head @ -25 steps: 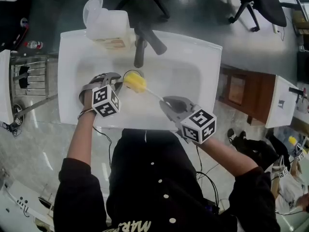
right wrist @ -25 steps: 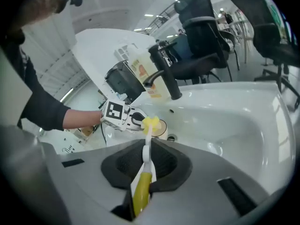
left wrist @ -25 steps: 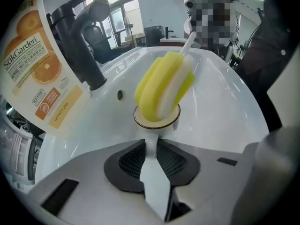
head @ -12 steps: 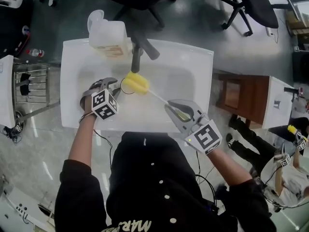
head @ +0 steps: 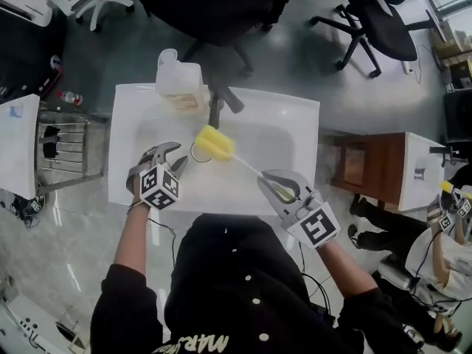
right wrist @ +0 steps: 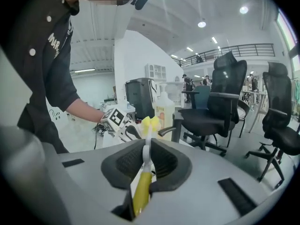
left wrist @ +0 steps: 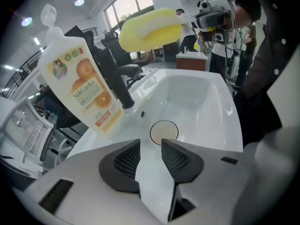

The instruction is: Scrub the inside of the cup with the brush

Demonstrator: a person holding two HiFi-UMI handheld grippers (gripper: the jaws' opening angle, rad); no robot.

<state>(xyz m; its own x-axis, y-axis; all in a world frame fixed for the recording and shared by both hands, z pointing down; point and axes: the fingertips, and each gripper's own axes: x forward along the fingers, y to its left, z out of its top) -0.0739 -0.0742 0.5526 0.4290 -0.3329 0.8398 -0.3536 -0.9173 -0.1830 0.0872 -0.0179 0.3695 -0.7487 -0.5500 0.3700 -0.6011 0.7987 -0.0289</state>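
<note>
Your left gripper [head: 177, 156] has just spread, freeing the cup [head: 200, 153]. Your right gripper [head: 268, 183] pinches the brush [head: 214, 143], now raised clear; scrubbing appears finished.

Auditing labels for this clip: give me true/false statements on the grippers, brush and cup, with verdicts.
1. The right gripper holds the brush by its handle. True.
2. The left gripper clamps the cup. False: its jaws have just been opening, nothing between them; the cup stands free in the sink.
3. The brush head is inside the cup. False: it is raised above it.
4. A bottle stands beside the faucet. True.
</note>
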